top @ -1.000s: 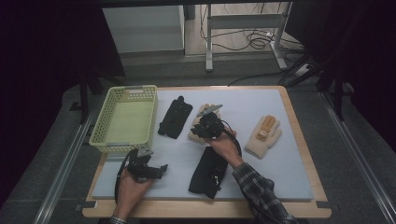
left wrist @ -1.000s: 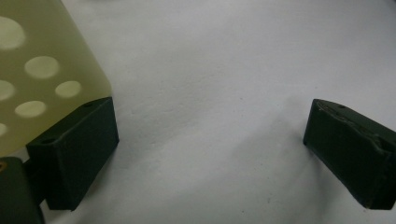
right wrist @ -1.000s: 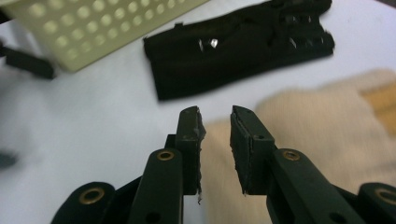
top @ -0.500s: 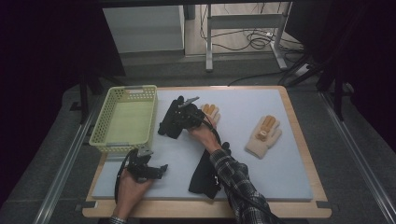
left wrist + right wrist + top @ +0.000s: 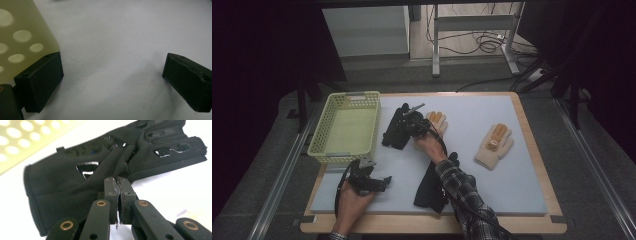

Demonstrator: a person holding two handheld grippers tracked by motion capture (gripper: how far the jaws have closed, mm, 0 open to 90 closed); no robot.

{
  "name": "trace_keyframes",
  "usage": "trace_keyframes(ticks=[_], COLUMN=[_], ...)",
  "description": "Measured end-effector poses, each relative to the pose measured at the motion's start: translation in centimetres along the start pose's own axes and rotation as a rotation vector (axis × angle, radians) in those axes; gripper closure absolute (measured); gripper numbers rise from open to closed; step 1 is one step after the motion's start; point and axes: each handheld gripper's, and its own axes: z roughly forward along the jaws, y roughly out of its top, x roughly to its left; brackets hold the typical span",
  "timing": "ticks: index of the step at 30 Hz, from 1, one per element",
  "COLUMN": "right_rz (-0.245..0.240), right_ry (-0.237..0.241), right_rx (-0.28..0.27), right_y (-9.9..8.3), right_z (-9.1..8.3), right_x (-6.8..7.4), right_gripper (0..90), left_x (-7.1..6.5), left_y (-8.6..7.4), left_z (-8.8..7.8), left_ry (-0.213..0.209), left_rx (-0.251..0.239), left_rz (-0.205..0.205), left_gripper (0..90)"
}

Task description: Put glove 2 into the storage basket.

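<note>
A black glove (image 5: pixel 393 132) lies flat on the grey mat just right of the yellow-green basket (image 5: pixel 346 131). My right gripper (image 5: pixel 406 124) is down on that glove's right edge. In the right gripper view the jaws (image 5: pixel 117 180) have just been closing and now stand pressed together, with a raised fold of the black glove (image 5: pixel 75 177) pinched between them. My left gripper (image 5: pixel 381 181) rests on the mat near the front left. In the left gripper view its jaws (image 5: pixel 112 75) stand wide apart over bare mat, beside the basket wall (image 5: pixel 20 37).
A second black glove (image 5: pixel 432 182) lies under the right forearm. One beige glove with orange fingers (image 5: pixel 437 121) sits just right of the right gripper, another (image 5: pixel 494 145) farther right. The mat (image 5: pixel 522 190) has a wooden rim all round.
The right hand moved left from the beige glove to the black glove by the basket, came down, and its jaws closed on the glove's edge. The left hand kept still.
</note>
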Motion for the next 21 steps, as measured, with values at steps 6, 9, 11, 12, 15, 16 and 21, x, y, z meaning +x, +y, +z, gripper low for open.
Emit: trace_keyframes(ticks=[6,9,11,12,15,16,21], right_rz=[0.008,-0.005,-0.023,-0.034,-0.059,-0.064,-0.064], right_ry=[0.047,0.064,0.056,0.054,0.039,0.039,0.073], right_rx=[-0.055,-0.076,-0.083,-0.085,-0.085,-0.082,-0.092], right_y=[-0.3,-0.6,-1.0,-1.1,-1.6,-1.7,-1.8], right_z=[-3.6,-5.8,-7.6,-8.1,-10.2,-10.7,-10.7], right_x=[0.2,0.6,1.0,1.1,1.5,1.6,2.5], right_gripper=[86.0,86.0,86.0,86.0,86.0,85.9,85.1], left_x=[0.0,0.0,0.0,0.0,0.0,0.0,0.0], left_y=[0.0,0.0,0.0,0.0,0.0,0.0,0.0], left_z=[0.0,0.0,0.0,0.0,0.0,0.0,0.0], left_ry=[0.001,0.002,0.001,0.001,0.001,0.001,0.001], left_rx=[0.001,0.001,0.000,0.000,-0.001,0.000,0.000], left_rz=[0.001,0.001,0.001,0.001,0.000,0.000,0.001], left_gripper=[3.2,3.2,3.2,3.2,3.3,3.2,3.2])
